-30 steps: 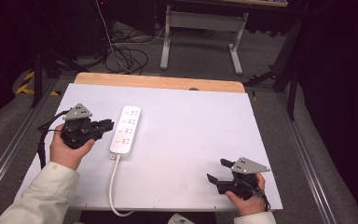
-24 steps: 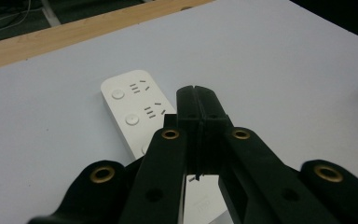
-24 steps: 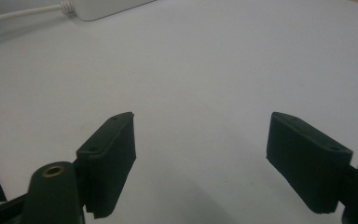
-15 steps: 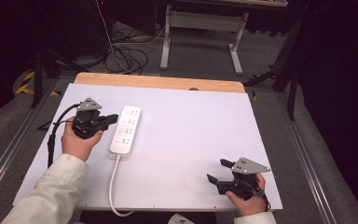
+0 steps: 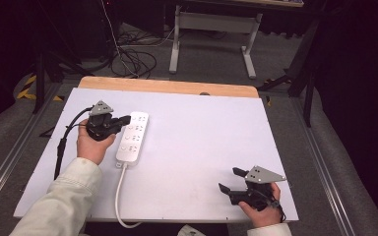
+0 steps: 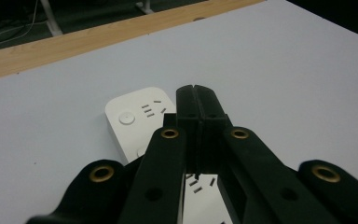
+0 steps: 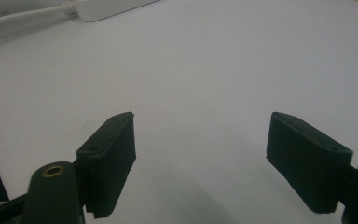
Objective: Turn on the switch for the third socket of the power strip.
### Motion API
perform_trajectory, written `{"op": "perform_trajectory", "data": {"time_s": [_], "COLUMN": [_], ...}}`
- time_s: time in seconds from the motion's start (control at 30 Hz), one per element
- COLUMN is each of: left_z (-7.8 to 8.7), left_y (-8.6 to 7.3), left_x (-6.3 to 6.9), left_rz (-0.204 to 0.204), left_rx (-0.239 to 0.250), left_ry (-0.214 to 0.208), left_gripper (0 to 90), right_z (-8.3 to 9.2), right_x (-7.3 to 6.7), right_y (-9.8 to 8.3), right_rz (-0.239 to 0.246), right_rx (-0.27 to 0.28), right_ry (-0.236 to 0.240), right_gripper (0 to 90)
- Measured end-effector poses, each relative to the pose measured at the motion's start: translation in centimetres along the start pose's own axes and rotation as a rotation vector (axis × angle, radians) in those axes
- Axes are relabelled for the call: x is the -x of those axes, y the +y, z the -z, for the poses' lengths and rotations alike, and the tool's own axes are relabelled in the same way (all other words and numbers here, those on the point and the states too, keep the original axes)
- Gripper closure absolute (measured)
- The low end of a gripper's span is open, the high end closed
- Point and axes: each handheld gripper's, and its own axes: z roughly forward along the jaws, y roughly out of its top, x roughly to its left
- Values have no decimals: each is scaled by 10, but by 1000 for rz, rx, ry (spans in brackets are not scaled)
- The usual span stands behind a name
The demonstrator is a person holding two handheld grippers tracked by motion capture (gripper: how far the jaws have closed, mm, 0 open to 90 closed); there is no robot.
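Observation:
A white power strip (image 5: 134,138) lies lengthwise on the left half of the white tabletop (image 5: 202,132), and its cord (image 5: 119,196) runs off the near edge. My left gripper (image 5: 127,119) is shut with nothing between its jaws. Its tips point right and hover over the strip's far left part. In the left gripper view the closed jaws (image 6: 196,91) sit above the strip (image 6: 135,116), next to its round button. My right gripper (image 5: 229,179) rests near the table's front right corner. It stands open, and bare tabletop shows between its pads (image 7: 200,140).
A wooden strip (image 5: 167,86) borders the table's far edge. Beyond it are a metal stand (image 5: 211,29) and loose cables (image 5: 128,54) on the floor. In the right gripper view the power strip's end (image 7: 107,9) and cord (image 7: 9,23) lie far ahead.
My left hand has moved away from me and toward the power strip, so its jaw tips now reach over the strip. The right hand has stayed put.

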Motion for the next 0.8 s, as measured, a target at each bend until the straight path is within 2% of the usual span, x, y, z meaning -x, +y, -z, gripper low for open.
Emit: {"op": "perform_trajectory", "data": {"time_s": [0.37, 0.47, 0.63, 0.8], "left_z": [-22, -27, -35, -41], "left_y": [-8, -10, -15, -17], "left_x": [-12, -15, -19, -21], "left_rz": [74, 60, 73, 43], "left_rx": [-29, -44, -62, -77], "left_ry": [29, 44, 49, 63], "left_gripper": [899, 899, 899, 899], "right_z": [-2, -2, -2, -2], "right_x": [1, 1, 1, 1], "right_y": [-1, -1, -1, -1], "right_rz": [-2, -4, -5, -4], "right_rx": [-4, -4, -2, -4], "right_ry": [11, 15, 15, 17], "right_gripper": [244, 244, 244, 244]}}
